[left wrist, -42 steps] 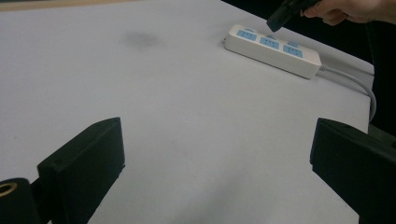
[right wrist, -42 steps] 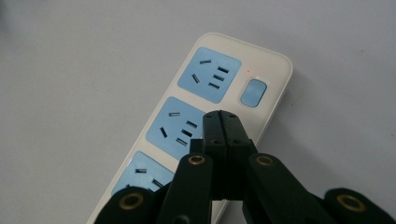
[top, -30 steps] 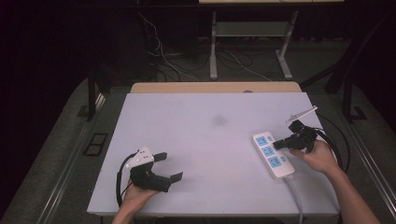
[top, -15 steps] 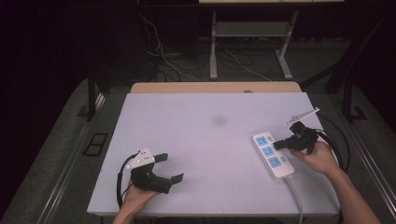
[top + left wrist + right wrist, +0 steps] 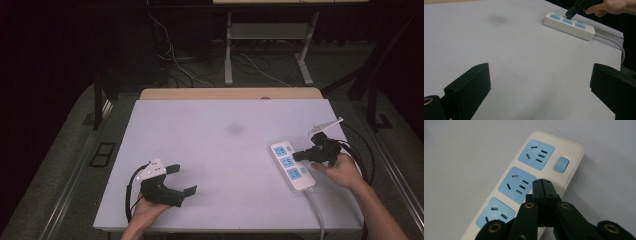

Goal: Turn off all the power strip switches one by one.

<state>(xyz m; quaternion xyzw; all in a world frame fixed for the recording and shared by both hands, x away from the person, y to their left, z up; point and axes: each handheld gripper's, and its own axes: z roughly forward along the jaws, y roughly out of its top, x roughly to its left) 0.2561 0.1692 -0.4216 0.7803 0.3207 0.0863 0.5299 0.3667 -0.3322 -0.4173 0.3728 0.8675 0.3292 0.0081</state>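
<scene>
A white power strip (image 5: 291, 167) with three blue sockets lies at the table's right side. Its blue switch (image 5: 561, 164) sits at the far end, with a small red light beside it. My right gripper (image 5: 298, 156) is shut with nothing in it. Its joined tips (image 5: 542, 183) hover over the strip's edge beside the middle socket (image 5: 517, 184), just short of the switch. My left gripper (image 5: 183, 180) rests open near the front left of the table, nothing between its jaws. The left gripper view looks across the table at the power strip (image 5: 574, 25) and the right gripper (image 5: 571, 14) far off.
The white table (image 5: 225, 115) has a faint grey smudge (image 5: 234, 128) near its middle. The strip's white cable (image 5: 316, 212) runs off the front right edge. A wooden board (image 5: 225, 93) lines the back edge. Dark floor with cables and stand legs lies behind.
</scene>
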